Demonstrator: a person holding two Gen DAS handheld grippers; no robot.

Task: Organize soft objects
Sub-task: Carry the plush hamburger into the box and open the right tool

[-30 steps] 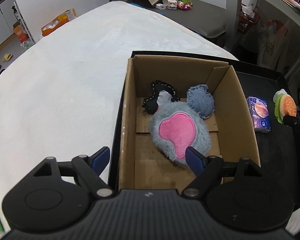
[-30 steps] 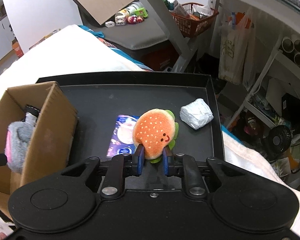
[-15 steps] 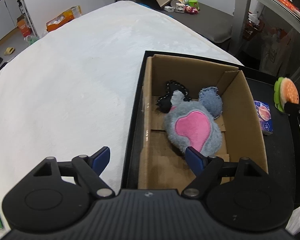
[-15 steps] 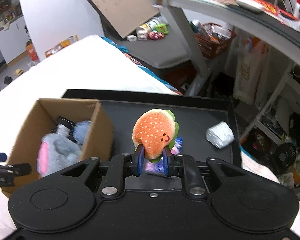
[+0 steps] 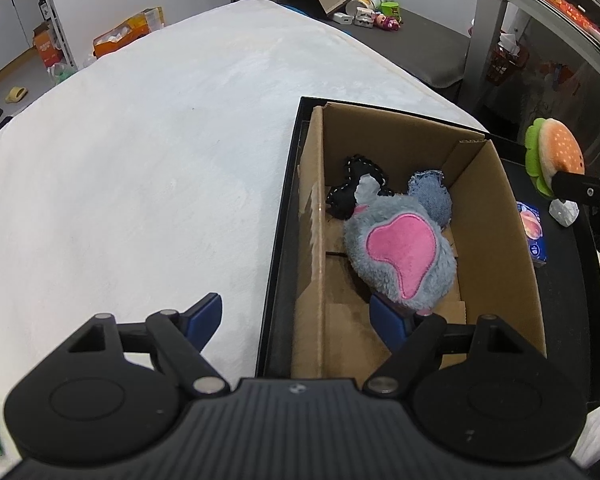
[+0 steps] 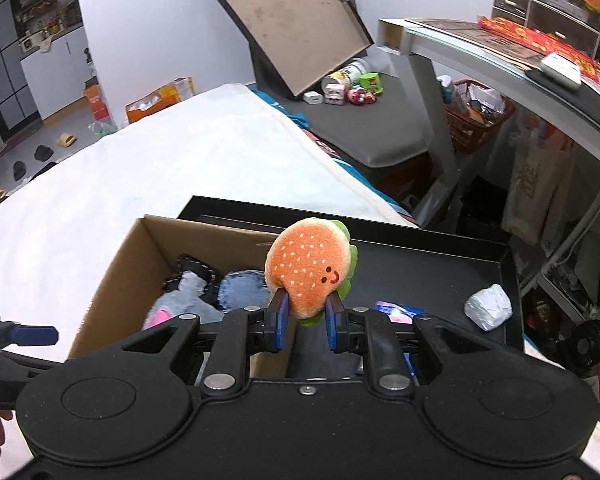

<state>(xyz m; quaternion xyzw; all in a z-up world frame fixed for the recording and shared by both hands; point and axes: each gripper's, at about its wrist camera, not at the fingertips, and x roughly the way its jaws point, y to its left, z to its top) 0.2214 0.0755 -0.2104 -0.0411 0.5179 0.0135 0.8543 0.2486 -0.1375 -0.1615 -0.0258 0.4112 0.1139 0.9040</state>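
Observation:
My right gripper point(image 6: 305, 318) is shut on an orange hamburger plush point(image 6: 310, 266) and holds it in the air over the right edge of the cardboard box point(image 6: 112, 268). The plush also shows in the left wrist view point(image 5: 556, 155). The box point(image 5: 496, 224) holds a grey and pink plush point(image 5: 400, 252), a denim piece point(image 5: 430, 196) and a black stitched piece point(image 5: 350, 188). My left gripper point(image 5: 296, 320) is open and empty, near the box's front left corner.
The box stands on a black tray point(image 6: 440, 264) on a white bed point(image 5: 140, 168). On the tray to the right lie a blue tissue packet point(image 5: 534, 234) and a white wrapped lump point(image 6: 489, 307). A desk point(image 6: 500, 64) stands at the right.
My right gripper has lifted the hamburger plush and carried it left, from above the tray to the box's edge. My left gripper has drawn back to the left.

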